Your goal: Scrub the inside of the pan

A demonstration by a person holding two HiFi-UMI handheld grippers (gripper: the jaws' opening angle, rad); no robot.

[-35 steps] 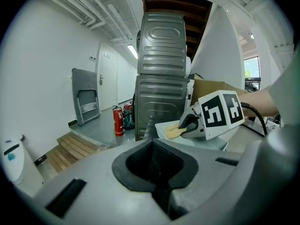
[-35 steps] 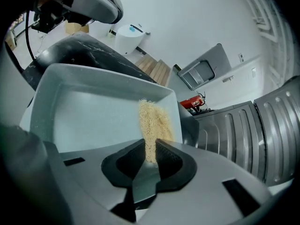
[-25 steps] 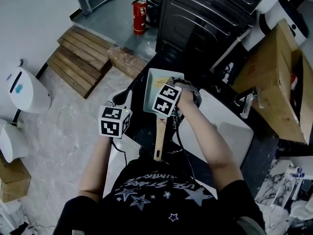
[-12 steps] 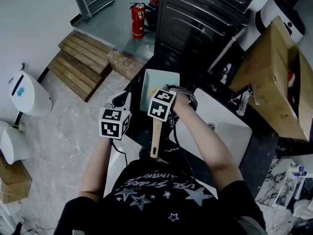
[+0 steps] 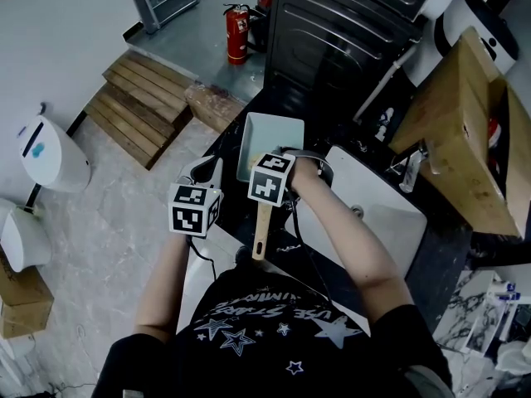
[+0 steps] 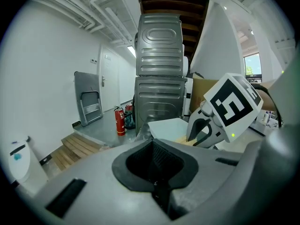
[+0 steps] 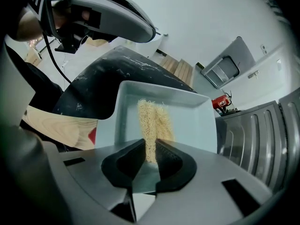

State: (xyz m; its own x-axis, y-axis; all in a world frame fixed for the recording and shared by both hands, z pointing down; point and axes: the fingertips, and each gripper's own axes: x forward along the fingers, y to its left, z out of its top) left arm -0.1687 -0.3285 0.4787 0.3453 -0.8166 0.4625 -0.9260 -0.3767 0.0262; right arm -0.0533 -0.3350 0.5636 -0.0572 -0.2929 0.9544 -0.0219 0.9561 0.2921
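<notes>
The right tool [image 7: 149,148], angled down, pinches the scrubber [image 7: 152,118] inside the pan [image 7: 197,121].

Workshop-like utility space, stacked grey metal machines [image 5: 348,31], fire extinguisher [image 5: 237,36], wooden pallet [image 5: 137,106], cardboard box [image 5: 452,123]

The pan [image 5: 270,131] shows a pale, smooth, matt inside, and its handle [image 5: 260,232] is bare light wood. The scrub pad [image 7: 151,121] is coarse straw-yellow fibre, pinched by the right gripper [image 7: 150,145]. Its fingers [image 7: 124,161] are black, ribbed and rubbery on matt grey plastic. The counter [image 7: 93,86] is black, scuffed with white marks. Behind, the cabinet [image 6: 159,97] is ribbed grey metal with a dull sheen.
</notes>
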